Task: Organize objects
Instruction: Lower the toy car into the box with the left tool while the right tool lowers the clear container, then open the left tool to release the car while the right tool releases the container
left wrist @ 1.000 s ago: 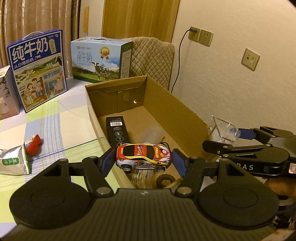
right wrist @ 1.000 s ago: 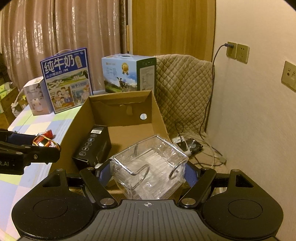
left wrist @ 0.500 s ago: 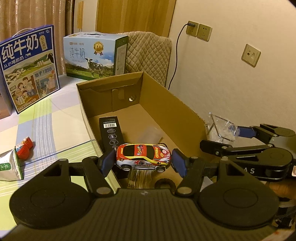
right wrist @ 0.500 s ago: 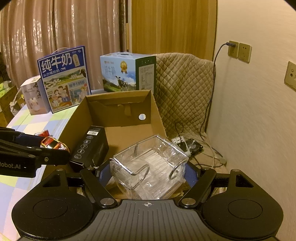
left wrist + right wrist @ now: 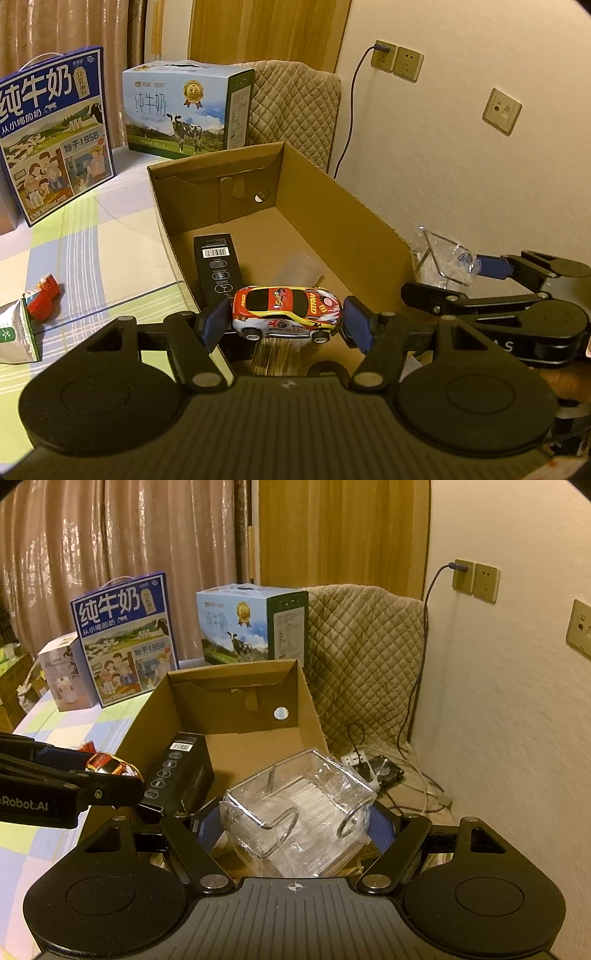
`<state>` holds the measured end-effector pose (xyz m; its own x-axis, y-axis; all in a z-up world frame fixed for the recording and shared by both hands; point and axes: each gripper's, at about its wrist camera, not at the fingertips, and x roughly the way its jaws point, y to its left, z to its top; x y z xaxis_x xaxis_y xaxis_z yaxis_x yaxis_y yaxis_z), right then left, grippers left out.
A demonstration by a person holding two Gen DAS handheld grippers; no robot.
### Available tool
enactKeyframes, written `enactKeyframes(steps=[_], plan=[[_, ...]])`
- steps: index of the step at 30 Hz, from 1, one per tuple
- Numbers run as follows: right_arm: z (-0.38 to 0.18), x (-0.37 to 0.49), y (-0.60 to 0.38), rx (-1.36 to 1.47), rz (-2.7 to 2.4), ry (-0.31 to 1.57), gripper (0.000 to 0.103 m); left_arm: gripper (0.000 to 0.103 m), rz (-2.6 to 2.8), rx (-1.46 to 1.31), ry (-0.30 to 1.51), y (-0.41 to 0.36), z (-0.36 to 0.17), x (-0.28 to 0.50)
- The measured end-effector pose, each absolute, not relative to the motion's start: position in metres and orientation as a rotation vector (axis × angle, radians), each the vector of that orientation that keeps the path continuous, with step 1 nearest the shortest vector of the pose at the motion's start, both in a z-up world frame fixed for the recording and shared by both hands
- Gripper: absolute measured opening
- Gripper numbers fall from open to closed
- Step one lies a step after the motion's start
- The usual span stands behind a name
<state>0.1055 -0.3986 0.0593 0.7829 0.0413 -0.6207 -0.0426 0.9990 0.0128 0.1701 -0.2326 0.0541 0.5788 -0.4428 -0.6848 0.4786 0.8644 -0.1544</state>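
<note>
Now the left gripper (image 5: 286, 325) pinches a toy car (image 5: 284, 308) over the box's (image 5: 369, 236) near-left corner and the right gripper (image 5: 295, 830) clamps a clear holder (image 5: 295, 812) above its near edge; either could slip or collide.

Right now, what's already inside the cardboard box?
Inside the cardboard box a long black box lies along its left wall, with bare floor behind. The toy car in the left gripper covers the near end.
</note>
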Motion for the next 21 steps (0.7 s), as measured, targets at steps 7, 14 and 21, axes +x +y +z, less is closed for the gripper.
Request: enactKeyframes(steps=[7, 14, 21], plan=[[0.062, 0.104, -0.402, 0.004, 0.042, 0.666, 0.075, 0.079, -0.529, 0.030, 0.775, -0.229, 0.055, 0.172], [0.064, 0.102, -0.401, 0.015, 0.048, 0.662, 0.075, 0.079, -0.494, 0.003, 0.768, -0.213, 0.060, 0.171], [0.067, 0.102, -0.392, 0.022, 0.073, 0.658, 0.075, 0.079, -0.458, 0.006, 0.765, -0.199, 0.061, 0.166]])
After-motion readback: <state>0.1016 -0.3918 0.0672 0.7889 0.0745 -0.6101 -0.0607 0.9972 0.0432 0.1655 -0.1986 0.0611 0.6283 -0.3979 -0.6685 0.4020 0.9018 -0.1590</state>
